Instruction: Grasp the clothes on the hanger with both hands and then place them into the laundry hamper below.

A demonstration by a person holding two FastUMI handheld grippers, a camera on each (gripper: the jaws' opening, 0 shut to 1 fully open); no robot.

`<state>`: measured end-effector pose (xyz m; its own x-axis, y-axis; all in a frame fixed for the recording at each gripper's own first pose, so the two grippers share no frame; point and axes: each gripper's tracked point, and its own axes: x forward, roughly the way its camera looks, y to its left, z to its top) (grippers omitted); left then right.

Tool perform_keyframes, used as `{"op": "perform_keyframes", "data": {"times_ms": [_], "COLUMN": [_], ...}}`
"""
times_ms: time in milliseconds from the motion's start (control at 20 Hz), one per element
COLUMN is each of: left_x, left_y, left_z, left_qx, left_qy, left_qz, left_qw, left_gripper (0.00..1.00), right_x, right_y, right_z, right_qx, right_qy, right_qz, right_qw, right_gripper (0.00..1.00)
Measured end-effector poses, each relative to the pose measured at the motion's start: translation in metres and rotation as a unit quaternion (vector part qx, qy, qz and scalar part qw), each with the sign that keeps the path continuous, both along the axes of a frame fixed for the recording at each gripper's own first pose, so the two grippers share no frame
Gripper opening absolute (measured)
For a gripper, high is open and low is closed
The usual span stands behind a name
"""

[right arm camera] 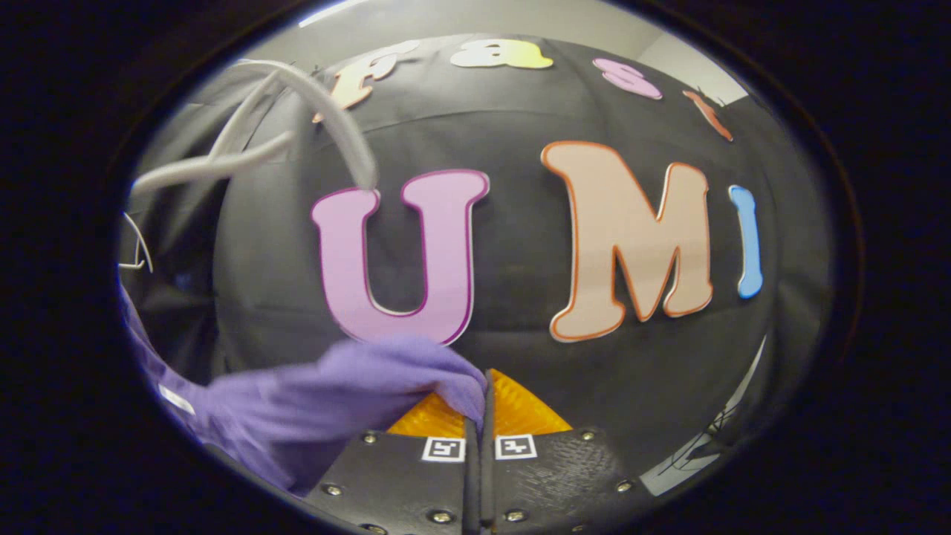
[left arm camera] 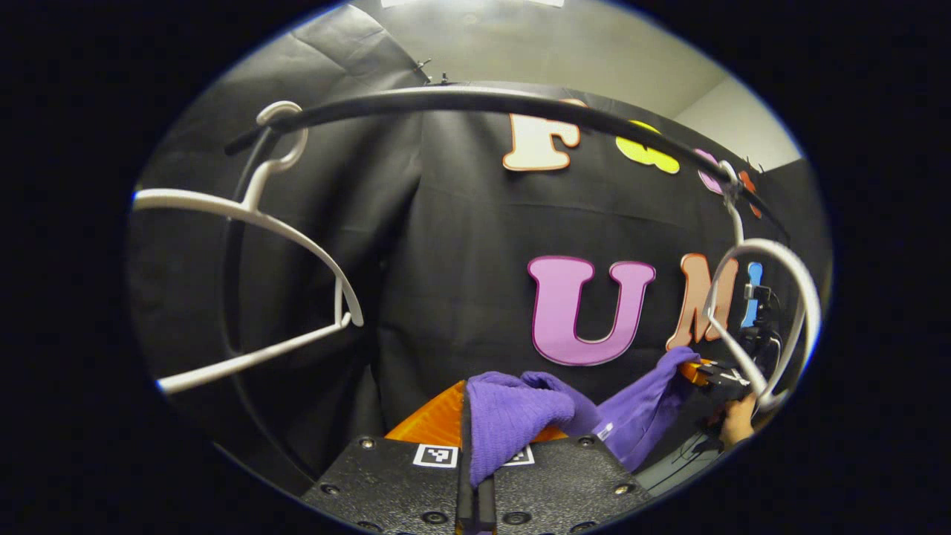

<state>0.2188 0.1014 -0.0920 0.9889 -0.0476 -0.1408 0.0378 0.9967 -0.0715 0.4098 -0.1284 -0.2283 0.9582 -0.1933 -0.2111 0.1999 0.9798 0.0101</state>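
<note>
Left gripper view: no brand name or readable writing shows on the things here; the only marks are two small square black-and-white coded tags on the tool's body, and a small white label sewn to the cloth, too small to read. The left tool has its two fingers drawn together on a fold of the purple garment, a soft, nubby knit in violet. The cloth bunches over the fingertips and stretches off to the right as a taut band toward the right tool, which grips its far end, with a hand below it. The garment hangs in the air between the two tools, in front of the booth's black wall, below the dark clothes rail. A bare white hanger hangs from the rail at left, tilted. A second white hanger hangs at right, just beside the right tool.

Right gripper view: again two square coded tags and nothing legible. The right tool is closed, its fingers pinching a corner of the same purple garment. The cloth runs from the fingertips down to the left, smooth and slightly blurred, with the small white label near the lower left edge. A white hanger shows blurred at the upper left.
</note>
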Motion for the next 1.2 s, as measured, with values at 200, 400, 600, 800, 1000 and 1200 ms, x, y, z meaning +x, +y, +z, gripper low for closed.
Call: {"op": "perform_keyframes", "data": {"times_ms": [200, 400, 600, 800, 1000, 1200], "left_x": [-0.003, -0.007, -0.031, -0.053, -0.084, -0.104], "left_y": [-0.004, -0.005, 0.001, 0.009, 0.002, -0.012], "left_z": [-0.040, -0.057, -0.058, -0.050, -0.030, -0.011], "left_qx": [-0.003, -0.006, -0.002, -0.002, -0.002, -0.005], "left_qy": [0.031, 0.037, 0.027, 0.017, 0.002, -0.016], "left_qz": [0.000, 0.000, 0.007, 0.013, 0.006, -0.004], "left_qw": [1.000, 0.999, 1.000, 1.000, 1.000, 1.000], "left_gripper": [0.04, 0.04, 0.04, 0.04, 0.04, 0.04], "right_x": [-0.032, -0.065, -0.096, -0.128, -0.159, -0.187], "right_y": [0.016, 0.016, 0.018, 0.021, 0.036, 0.053], "right_z": [-0.012, -0.008, 0.001, 0.026, 0.058, 0.093], "right_qx": [-0.008, -0.003, 0.003, 0.007, 0.005, 0.003], "right_qy": [-0.005, -0.009, -0.005, -0.017, -0.029, -0.049], "right_qz": [0.007, -0.001, -0.002, -0.008, -0.003, 0.012], "right_qw": [1.000, 1.000, 1.000, 1.000, 1.000, 0.999], "right_gripper": [0.01, 0.01, 0.00, 0.01, 0.01, 0.01]}}
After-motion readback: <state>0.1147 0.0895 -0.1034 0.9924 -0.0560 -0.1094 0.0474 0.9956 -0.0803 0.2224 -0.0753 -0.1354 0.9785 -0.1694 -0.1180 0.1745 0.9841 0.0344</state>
